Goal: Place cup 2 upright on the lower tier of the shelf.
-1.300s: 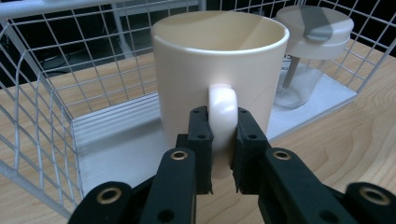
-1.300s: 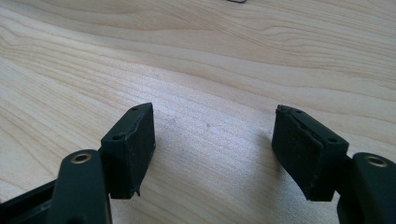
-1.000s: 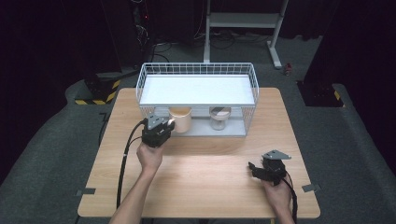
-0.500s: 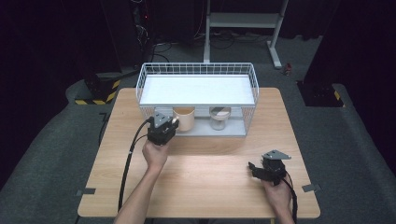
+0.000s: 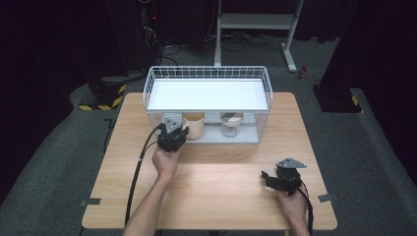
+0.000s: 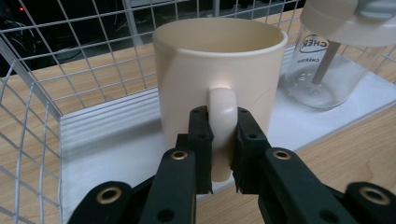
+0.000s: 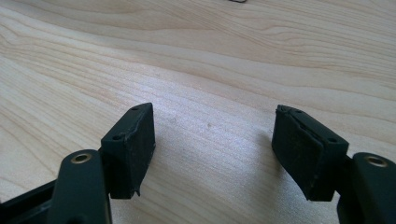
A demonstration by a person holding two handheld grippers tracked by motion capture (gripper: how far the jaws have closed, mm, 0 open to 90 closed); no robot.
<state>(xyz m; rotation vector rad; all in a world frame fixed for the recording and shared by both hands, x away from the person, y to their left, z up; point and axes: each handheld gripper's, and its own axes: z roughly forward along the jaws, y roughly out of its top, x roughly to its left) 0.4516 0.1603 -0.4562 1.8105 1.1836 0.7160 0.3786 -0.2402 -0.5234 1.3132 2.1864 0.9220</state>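
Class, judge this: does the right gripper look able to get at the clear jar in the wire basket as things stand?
Probably yes: the right gripper is open and empty, and the basket's front is open. The jar stands right of the mug, which the left gripper holds.

A wooden table (image 5: 216, 191) carries a white wire basket (image 5: 209, 73) at its far edge
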